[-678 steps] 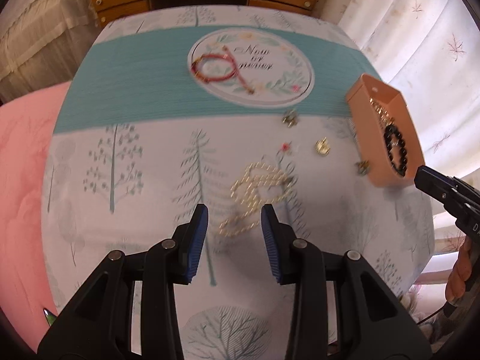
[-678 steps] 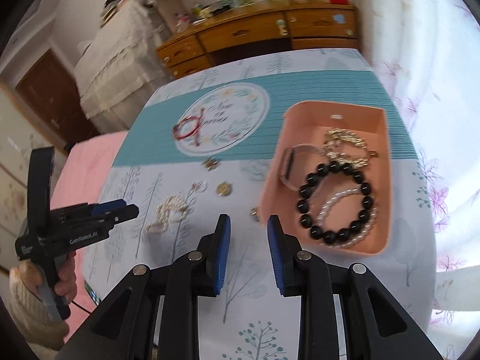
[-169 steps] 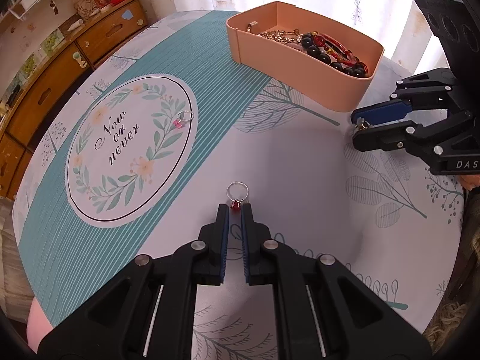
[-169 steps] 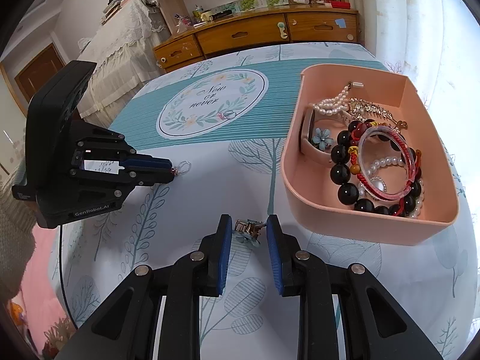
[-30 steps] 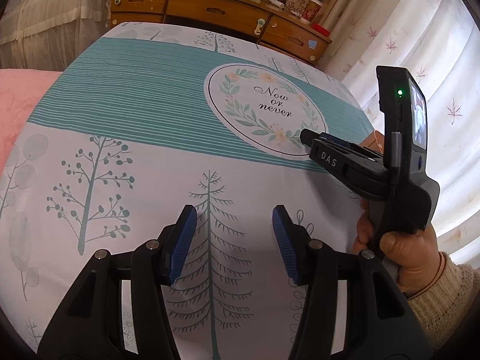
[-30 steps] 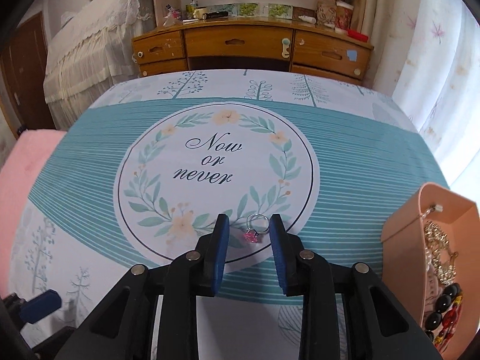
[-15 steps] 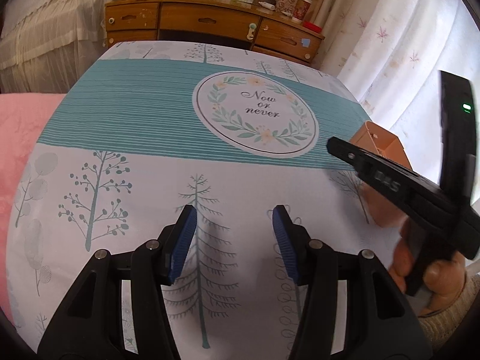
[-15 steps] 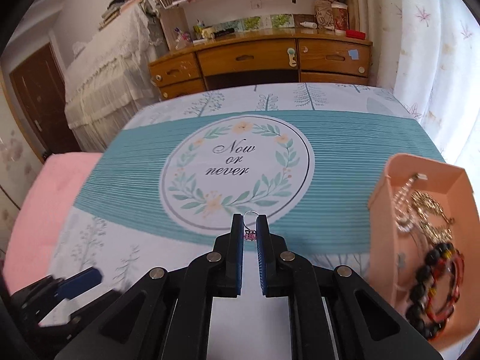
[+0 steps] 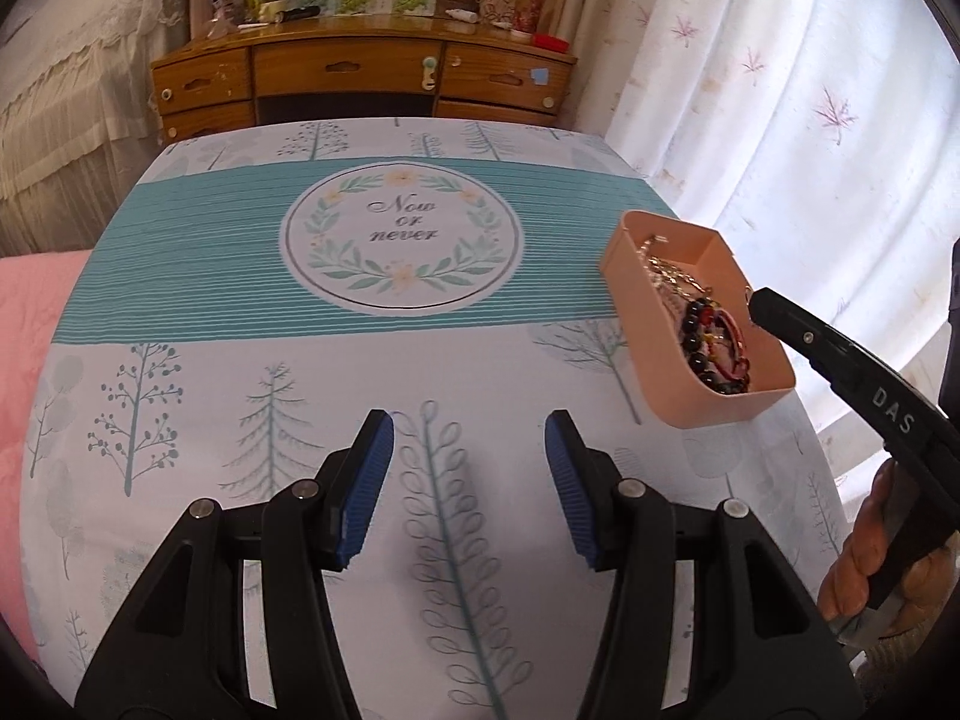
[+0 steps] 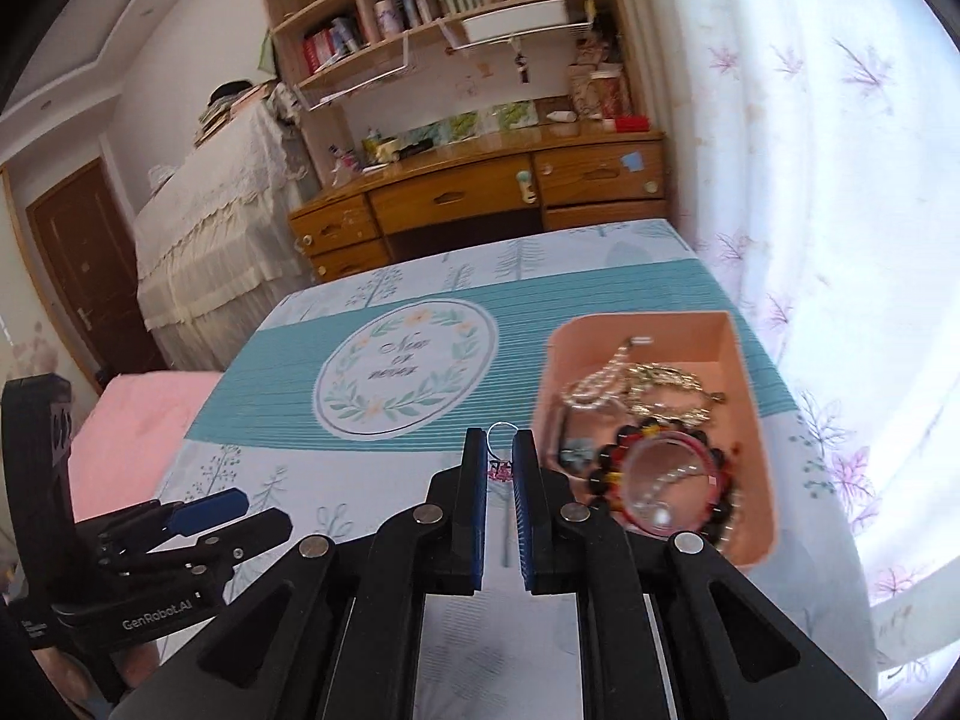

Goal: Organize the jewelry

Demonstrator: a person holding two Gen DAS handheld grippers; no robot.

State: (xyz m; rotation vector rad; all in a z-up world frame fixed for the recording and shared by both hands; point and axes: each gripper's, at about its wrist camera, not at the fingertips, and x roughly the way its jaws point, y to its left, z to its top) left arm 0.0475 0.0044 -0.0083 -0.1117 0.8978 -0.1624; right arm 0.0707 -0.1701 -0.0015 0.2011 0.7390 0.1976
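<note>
Currently the small ring with a pink charm [image 10: 501,450] is pinched between the fingertips of the right gripper [image 10: 501,462], held above the tablecloth just left of the peach plastic tray [image 10: 750,420]. That tray already holds a black bead bracelet [image 10: 606,468], a red bangle [image 10: 666,480], pearl strands and gold chains. No loose jewelry shows on the tablecloth [image 9: 240,360] in either view, so by appearance this ring is the last piece; it remains to be carried over the tray rim and released. The left gripper [image 9: 468,480] hangs spread and empty over the leaf print. Compared with a second ago, the ring has left the "Now or never" medallion [image 9: 401,252], and the right jaws have gone from straddling it to clamping it.
</note>
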